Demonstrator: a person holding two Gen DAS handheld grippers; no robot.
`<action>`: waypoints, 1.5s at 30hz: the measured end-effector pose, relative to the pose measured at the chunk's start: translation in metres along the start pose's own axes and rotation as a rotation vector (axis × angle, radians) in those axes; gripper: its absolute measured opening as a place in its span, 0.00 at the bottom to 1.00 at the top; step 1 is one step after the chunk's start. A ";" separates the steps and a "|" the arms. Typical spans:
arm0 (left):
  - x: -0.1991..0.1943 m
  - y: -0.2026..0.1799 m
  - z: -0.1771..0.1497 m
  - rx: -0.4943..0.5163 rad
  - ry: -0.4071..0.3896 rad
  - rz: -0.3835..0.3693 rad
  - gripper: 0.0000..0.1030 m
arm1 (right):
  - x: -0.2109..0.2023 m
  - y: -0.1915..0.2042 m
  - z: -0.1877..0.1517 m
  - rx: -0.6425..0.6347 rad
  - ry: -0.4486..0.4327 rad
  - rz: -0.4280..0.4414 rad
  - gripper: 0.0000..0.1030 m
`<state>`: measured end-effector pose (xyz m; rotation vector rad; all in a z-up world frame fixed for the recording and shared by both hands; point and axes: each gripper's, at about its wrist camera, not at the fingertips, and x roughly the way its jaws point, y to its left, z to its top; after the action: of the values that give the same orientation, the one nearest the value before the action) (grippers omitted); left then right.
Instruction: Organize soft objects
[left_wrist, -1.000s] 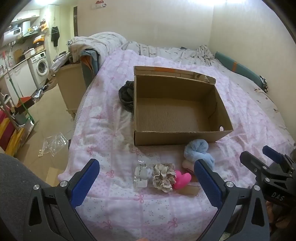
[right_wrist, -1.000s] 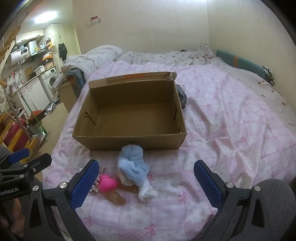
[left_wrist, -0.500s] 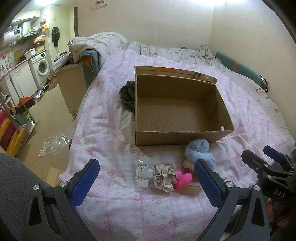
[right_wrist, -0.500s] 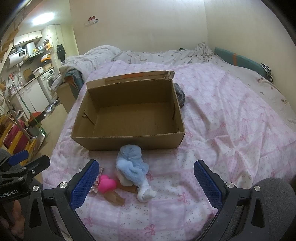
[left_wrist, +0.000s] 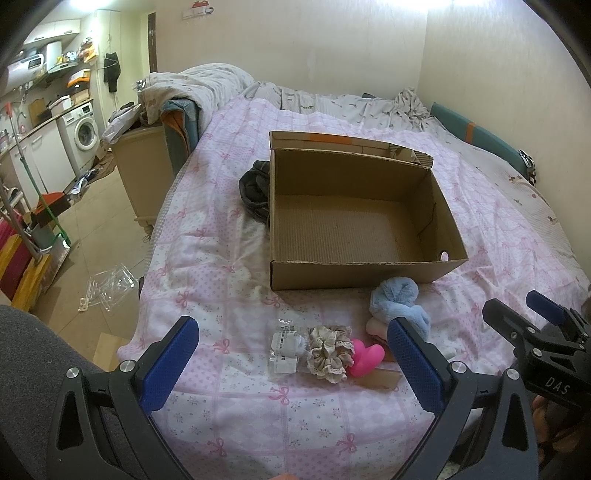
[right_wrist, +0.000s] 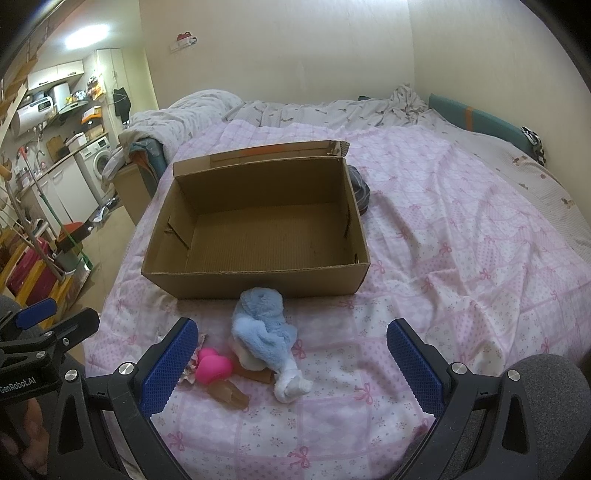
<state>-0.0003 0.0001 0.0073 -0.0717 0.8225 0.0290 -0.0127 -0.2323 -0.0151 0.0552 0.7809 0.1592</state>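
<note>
Ahead of both grippers, on the pink quilted bed (left_wrist: 229, 258), an empty cardboard box (left_wrist: 354, 221) sits open, and a small cluster of soft things lies between it and you. Your left gripper (left_wrist: 291, 354) hangs with its jaws spread wide and holding nothing; just past its fingertips are a clear packet (left_wrist: 286, 347), a beige lace scrunchie (left_wrist: 328, 350) and a pink heart-shaped puff (left_wrist: 364, 356), side by side and touching. Your right gripper (right_wrist: 291, 354) is equally wide and empty, with a fluffy blue sock bundle (right_wrist: 262, 325) lying directly beyond the gap between its jaws, close to the box's near wall. For a clean first pick, judge the blue bundle the easiest: lower the right gripper so the jaws straddle its thick rolled middle, not the loose white toe end, then close gently and lift clear of the wall before moving over the box. Only the left view shows the scrunchie and the packet fully; only the right view shows the white toe end (right_wrist: 293, 386) and a brown piece (right_wrist: 229, 395) under the puff.
</note>
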 end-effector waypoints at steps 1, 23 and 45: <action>0.001 0.000 -0.001 0.001 -0.001 0.001 0.99 | 0.000 0.000 0.000 0.000 0.000 0.000 1.00; -0.001 0.001 0.001 0.002 -0.003 -0.003 0.99 | 0.000 0.000 0.000 -0.001 0.000 -0.001 1.00; 0.000 0.005 -0.003 -0.001 0.000 0.000 0.99 | 0.000 0.003 0.000 -0.002 0.001 -0.002 1.00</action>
<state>-0.0027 0.0052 0.0053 -0.0730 0.8220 0.0291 -0.0131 -0.2297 -0.0155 0.0522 0.7814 0.1584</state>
